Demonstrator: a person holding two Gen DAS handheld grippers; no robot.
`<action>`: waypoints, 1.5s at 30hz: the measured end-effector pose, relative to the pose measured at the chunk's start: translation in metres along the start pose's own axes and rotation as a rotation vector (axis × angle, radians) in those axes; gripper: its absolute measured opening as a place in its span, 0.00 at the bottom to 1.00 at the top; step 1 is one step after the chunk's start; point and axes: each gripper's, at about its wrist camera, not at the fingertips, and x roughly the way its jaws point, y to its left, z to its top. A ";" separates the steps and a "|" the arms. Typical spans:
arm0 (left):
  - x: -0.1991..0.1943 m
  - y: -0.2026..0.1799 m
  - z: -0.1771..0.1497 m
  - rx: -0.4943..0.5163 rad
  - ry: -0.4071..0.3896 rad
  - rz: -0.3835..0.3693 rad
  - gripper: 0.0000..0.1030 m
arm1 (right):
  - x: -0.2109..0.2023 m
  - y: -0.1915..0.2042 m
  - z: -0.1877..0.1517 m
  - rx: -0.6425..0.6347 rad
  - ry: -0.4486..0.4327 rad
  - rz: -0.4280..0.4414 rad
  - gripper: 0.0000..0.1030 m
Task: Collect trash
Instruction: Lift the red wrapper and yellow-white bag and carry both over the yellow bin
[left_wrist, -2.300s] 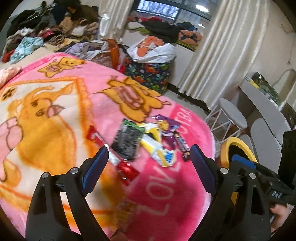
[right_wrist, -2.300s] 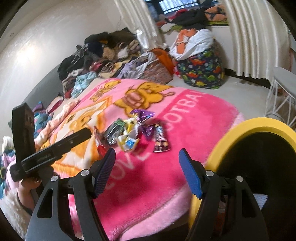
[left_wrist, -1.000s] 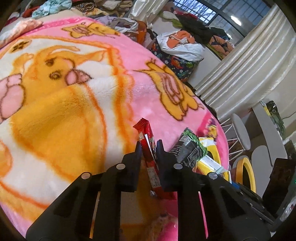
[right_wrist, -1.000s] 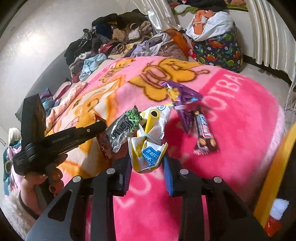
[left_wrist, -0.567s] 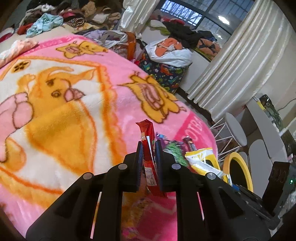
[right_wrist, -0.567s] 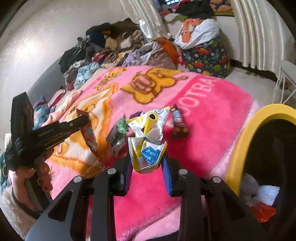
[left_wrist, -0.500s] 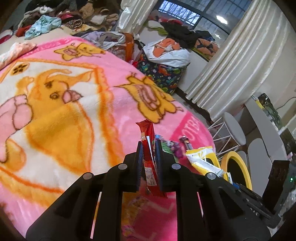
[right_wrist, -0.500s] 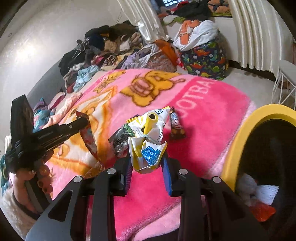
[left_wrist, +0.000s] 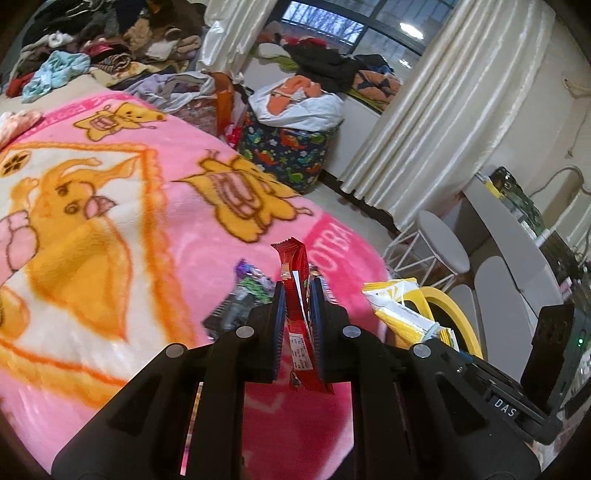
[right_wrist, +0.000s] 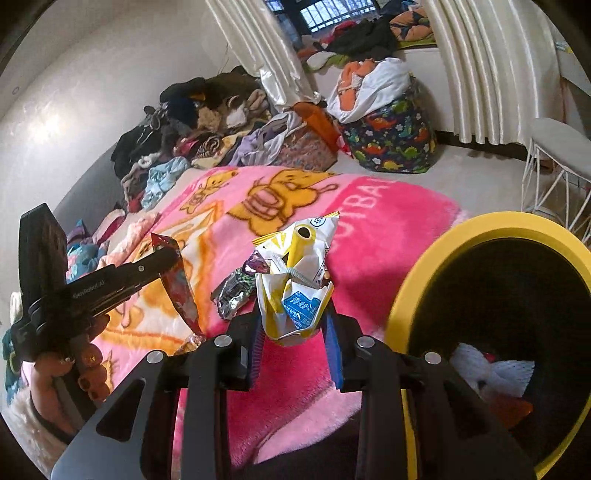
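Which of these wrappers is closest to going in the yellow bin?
The yellow-white wrapper, clamped in the right gripper beside the bin. The red wrapper is held farther off.

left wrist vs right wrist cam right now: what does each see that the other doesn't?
Left wrist only: the grey desk along the wall, and the left tool head-on, shut on the red wrapper.

Right wrist only: inside the yellow-rimmed bin, white and orange trash at the bottom; the hand holding the left tool.

Both: pink blanket, yellow-white wrapper in the right tool, dinosaur-print bag, white stool.
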 end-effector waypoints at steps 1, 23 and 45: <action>0.001 -0.005 -0.001 0.007 0.001 -0.006 0.08 | -0.004 -0.002 -0.001 0.006 -0.006 -0.003 0.26; 0.014 -0.086 -0.023 0.150 0.052 -0.094 0.08 | -0.058 -0.052 -0.009 0.119 -0.096 -0.065 0.26; 0.028 -0.134 -0.038 0.251 0.093 -0.144 0.08 | -0.084 -0.087 -0.016 0.197 -0.141 -0.120 0.26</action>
